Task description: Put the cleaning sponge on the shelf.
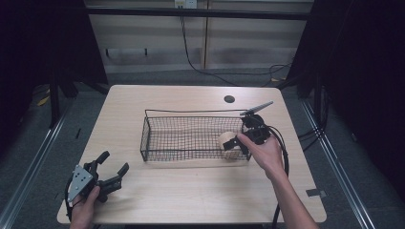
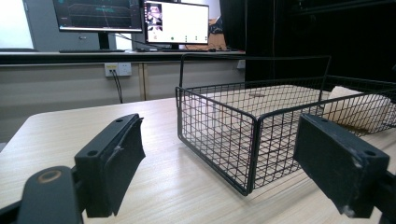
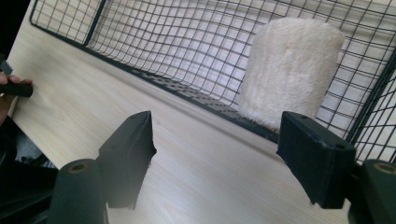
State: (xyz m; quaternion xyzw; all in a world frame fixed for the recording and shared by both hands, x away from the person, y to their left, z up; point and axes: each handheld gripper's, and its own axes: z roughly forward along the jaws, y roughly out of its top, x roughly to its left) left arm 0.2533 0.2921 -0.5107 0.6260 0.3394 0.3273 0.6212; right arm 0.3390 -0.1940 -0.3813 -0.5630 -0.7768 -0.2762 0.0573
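A black wire basket (image 1: 157,143) stands in the middle of the wooden table. A cream fluffy roll (image 1: 227,139) lies in its right end, seen through the mesh as the roll (image 3: 289,70) in the right gripper view and at the far right as the roll (image 2: 359,109) in the left gripper view. My right gripper (image 1: 237,143) hangs open at the basket's front right corner, just outside the mesh, jaws wide and holding nothing (image 3: 219,158). My left gripper (image 1: 113,163) rests open near the table's front left corner, pointed at the basket (image 2: 233,135), nothing between its jaws (image 2: 219,168).
A round cable hole (image 1: 229,99) sits in the tabletop behind the basket. The basket's thin handle bar (image 1: 191,112) rises along its far side. Monitors (image 2: 130,18) stand on a bench beyond the table. Bare tabletop (image 1: 191,186) lies in front of the basket.
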